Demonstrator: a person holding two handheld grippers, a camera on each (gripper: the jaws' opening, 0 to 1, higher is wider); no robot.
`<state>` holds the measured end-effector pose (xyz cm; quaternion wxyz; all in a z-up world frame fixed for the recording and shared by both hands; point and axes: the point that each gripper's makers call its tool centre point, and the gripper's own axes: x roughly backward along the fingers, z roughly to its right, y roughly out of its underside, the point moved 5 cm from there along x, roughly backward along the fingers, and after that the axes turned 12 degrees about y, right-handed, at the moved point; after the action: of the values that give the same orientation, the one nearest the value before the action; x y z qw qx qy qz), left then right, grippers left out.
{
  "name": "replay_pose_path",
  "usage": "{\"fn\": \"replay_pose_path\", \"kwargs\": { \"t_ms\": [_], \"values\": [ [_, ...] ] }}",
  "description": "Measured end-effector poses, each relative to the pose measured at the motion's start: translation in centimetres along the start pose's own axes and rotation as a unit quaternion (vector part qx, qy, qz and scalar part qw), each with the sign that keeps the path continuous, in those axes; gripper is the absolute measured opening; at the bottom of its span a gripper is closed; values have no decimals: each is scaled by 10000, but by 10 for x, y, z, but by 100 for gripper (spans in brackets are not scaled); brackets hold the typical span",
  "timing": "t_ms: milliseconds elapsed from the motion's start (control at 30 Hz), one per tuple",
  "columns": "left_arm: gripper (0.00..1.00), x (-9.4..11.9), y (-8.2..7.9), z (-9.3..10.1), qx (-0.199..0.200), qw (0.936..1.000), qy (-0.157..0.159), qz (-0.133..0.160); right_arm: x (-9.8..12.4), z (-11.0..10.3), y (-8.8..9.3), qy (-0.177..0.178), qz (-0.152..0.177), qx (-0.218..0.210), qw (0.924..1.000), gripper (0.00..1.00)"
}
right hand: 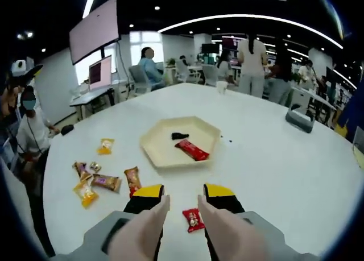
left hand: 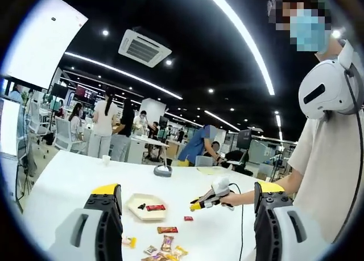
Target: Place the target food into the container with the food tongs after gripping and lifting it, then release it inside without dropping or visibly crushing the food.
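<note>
Snack packet [right hand: 193, 219], small and red, lies on the white table [right hand: 273, 147] between the spread yellow-tipped jaws of the right gripper [right hand: 183, 199], not yet pinched or lifted. At 12 o'clock from it sits the hexagonal cream tray [right hand: 156, 153], already holding a red bar [right hand: 191, 150] and a dark piece [right hand: 180, 136]. More wrapped snacks [right hand: 94, 181] lie at 9 o'clock. The left gripper [left hand: 187, 201] hangs wide open above the table. Gripping, carrying and releasing all appear left to do.

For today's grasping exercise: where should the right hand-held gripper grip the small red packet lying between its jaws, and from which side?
Grip the small red packet across its narrow middle, coming straight down from above: it lies flat on the white table, with the right hand-held gripper open either side.
</note>
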<state>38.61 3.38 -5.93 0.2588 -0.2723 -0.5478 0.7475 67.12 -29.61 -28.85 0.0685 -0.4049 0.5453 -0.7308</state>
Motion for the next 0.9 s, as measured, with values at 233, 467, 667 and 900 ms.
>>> {"fn": "replay_pose_path", "kwargs": {
  "t_ms": [233,467,667,900],
  "values": [
    [98,-4,1,6,-21,10000,-27,76,0,4,2,-11,89,-110,9999,27],
    [99,-7,-3,6,7,9999,-69,145,-1,14,4,56,139,-378,9992,27],
    [99,-5,-5,3,-56,9998,-138,118,0,19,10,66,188,-311,9993,27],
    [99,-5,-4,-2,-59,9998,-178,43,-7,7,30,-169,43,148,9997,27]
  ]
}}
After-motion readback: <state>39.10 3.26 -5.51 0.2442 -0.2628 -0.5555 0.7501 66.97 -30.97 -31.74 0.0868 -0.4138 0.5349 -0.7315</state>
